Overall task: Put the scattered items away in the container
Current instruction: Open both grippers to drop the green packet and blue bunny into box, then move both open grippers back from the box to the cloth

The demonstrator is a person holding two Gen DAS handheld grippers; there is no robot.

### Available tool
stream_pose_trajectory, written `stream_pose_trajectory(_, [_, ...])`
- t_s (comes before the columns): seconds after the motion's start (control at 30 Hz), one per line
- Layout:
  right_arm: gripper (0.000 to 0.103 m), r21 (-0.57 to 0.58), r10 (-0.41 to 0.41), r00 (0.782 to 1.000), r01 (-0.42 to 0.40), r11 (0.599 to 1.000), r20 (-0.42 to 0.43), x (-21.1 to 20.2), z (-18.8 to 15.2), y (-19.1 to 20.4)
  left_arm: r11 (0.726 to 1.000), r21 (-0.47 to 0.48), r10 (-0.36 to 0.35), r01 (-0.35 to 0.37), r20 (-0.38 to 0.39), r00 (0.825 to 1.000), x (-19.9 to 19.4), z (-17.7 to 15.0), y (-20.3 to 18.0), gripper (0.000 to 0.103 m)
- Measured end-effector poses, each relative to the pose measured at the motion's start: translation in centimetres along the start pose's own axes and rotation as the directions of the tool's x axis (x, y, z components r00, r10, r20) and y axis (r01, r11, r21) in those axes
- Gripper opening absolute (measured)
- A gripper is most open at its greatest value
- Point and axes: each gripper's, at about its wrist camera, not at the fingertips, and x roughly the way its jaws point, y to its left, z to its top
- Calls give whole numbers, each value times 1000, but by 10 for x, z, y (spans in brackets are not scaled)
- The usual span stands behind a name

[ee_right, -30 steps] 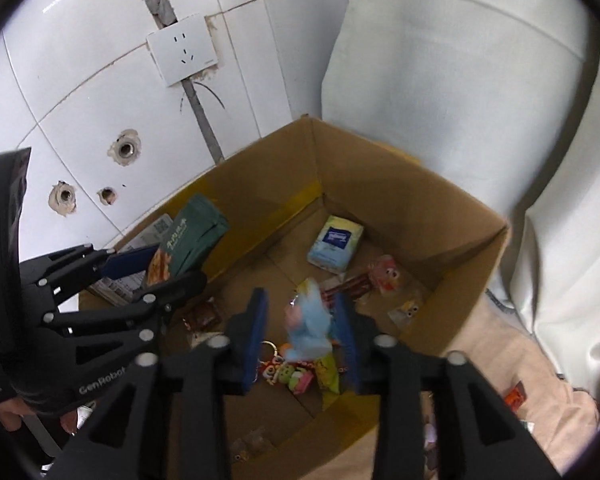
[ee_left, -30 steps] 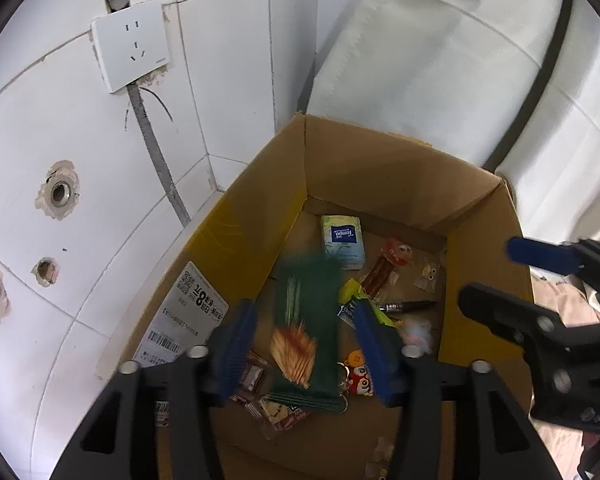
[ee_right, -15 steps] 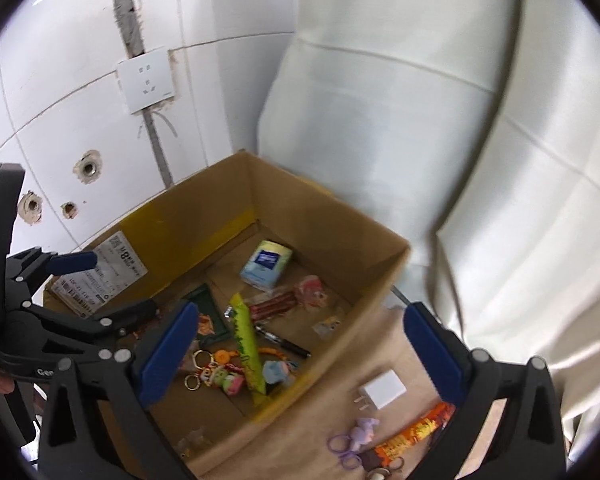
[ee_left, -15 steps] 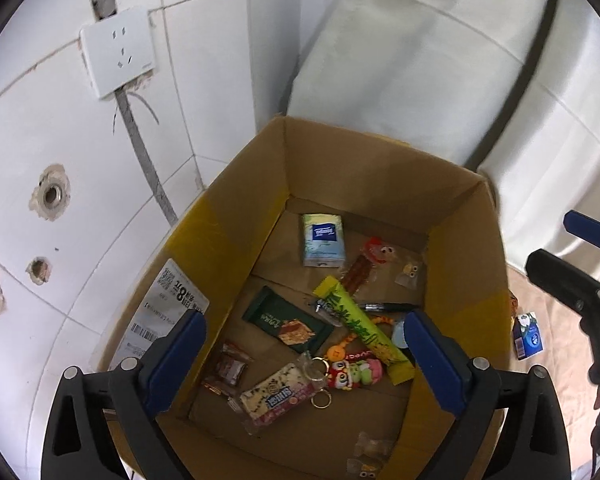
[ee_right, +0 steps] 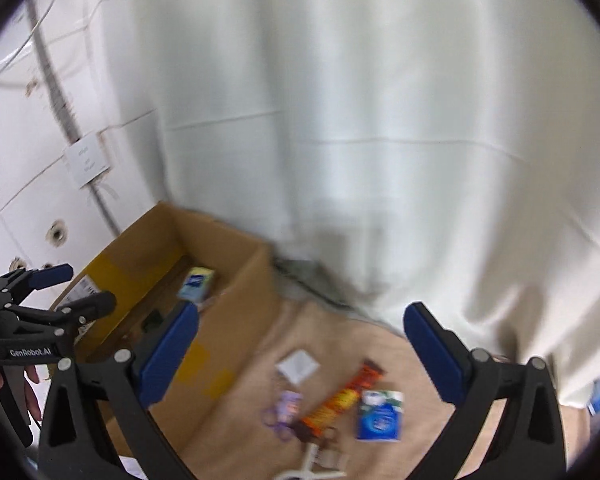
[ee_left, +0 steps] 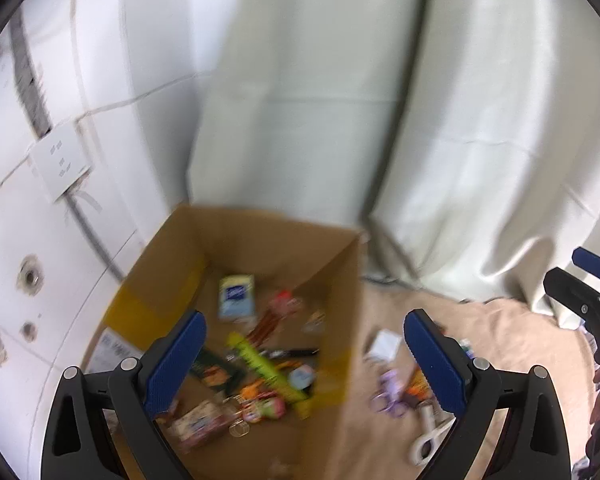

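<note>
1. both tools are empty and spread wide. the left gripper (ee_left: 304, 354) hangs over the near edge of the cardboard box (ee_left: 342, 304), and the right gripper (ee_right: 300, 354) hangs over the beige cloth (ee_right: 400, 344) beside the box, nothing between the blue pads of either.
2. the box already holds a tissue pack (ee_left: 236, 298), a yellow-green snack stick (ee_left: 264, 368), a dark green packet (ee_left: 210, 368) and some keychain bits.
3. what's left sits on the cloth just right of the box — a white square packet (ee_right: 298, 366), an orange snack bar (ee_right: 342, 398), a blue and white pack (ee_right: 380, 414), a purple ring toy (ee_right: 282, 412) and something white near the bottom edge, too blurred to name.
4. my guess for the step: go down for the next pickup. i'd take the orange bar across its narrow width, near the middle so it doesn't swing.
5. the stuff is packed close, so come down straight — a wide jaw could easily nudge the blue pack touching it.
</note>
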Motion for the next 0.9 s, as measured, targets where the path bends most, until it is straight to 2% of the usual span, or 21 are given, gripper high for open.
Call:
stream_pose_trajectory(0.17, [103,53,-76,997,74,996,30,-35,-8,-46,996,65,-56,56,1,998,1,5,-50,100])
stream_pose_trajectory(0.3, [103,113,-124,992,121,986,20,-51,-23,-77,990,100,-102,103,-15,995,5,-2,-81,100])
stream_pose_trajectory(0.43, [103,148,-174,985,171,974,4,-59,-43,-93,983,92,-157,159,-37,987,12,-16,-101,100])
stream_pose_trajectory(0.53, [103,177,-175,984,175,969,-15,-59,-59,-102,983,105,-140,148,-75,987,24,-33,-113,100])
stream_pose_trajectory(0.63, [103,220,-174,983,183,958,-61,-52,-78,-113,982,93,-151,165,-147,978,40,-59,-122,100])
stream_pose_trajectory(0.7, [103,244,-166,983,181,953,-81,-47,-91,-118,980,116,-140,162,-183,973,49,-77,-129,100])
stream_pose_trajectory(0.9, [103,256,-155,974,194,947,-166,-28,-127,-124,966,180,-127,186,-296,947,75,-127,-141,100])
